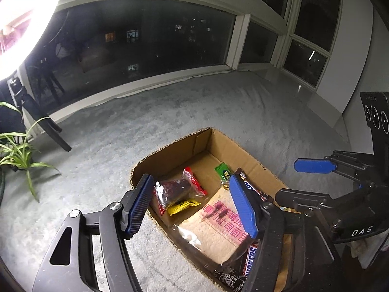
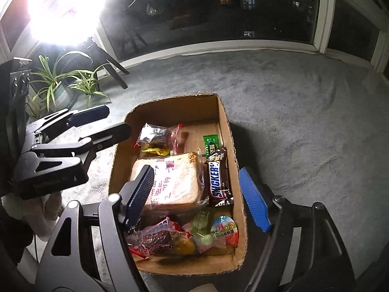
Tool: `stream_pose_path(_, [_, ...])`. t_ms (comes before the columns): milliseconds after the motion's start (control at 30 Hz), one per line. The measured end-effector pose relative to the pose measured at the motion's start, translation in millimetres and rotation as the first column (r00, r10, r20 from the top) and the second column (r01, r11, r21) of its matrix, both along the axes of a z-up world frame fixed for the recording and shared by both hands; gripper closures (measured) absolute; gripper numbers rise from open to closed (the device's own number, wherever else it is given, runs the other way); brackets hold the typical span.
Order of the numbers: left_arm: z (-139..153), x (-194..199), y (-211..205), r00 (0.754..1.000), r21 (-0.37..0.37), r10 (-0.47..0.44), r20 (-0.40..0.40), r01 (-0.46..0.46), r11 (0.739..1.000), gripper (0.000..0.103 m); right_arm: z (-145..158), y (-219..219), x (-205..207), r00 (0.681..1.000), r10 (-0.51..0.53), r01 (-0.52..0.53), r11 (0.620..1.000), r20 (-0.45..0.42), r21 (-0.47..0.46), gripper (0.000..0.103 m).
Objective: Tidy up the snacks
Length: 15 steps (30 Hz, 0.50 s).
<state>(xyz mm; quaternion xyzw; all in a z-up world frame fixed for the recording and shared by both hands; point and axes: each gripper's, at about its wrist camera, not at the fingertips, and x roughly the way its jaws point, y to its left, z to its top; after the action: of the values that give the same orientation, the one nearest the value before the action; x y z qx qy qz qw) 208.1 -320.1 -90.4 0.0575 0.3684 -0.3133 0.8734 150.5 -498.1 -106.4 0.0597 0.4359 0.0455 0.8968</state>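
An open cardboard box sits on grey carpet. It holds a bagged bread slice, a Snickers bar, a green pack, a clear bag of dark snack over a yellow packet, an egg-shaped sweet and a red-edged bag. My right gripper hovers open over the bread and Snickers. Open too, my left gripper hangs above the box between the clear bag and the bread. Neither holds anything.
Each gripper shows in the other's view: the right gripper beside the box, the left gripper at its left wall. A potted spider plant and dark stand legs stand by the window under a glaring lamp. Carpet surrounds the box.
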Motion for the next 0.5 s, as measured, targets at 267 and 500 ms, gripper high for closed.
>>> stream_pose_path(267, [5, -7, 4, 1.000, 0.004, 0.006, 0.012, -0.006, 1.000, 0.031, 9, 1, -10, 1.000, -0.026, 0.026, 1.000, 0.015, 0.000, 0.028])
stream_pose_path(500, [11, -16, 15, 1.000, -0.005, 0.016, 0.021, -0.016, 1.000, 0.031, 21, 8, -26, 0.998, -0.047, 0.047, 0.999, 0.046, 0.015, 0.018])
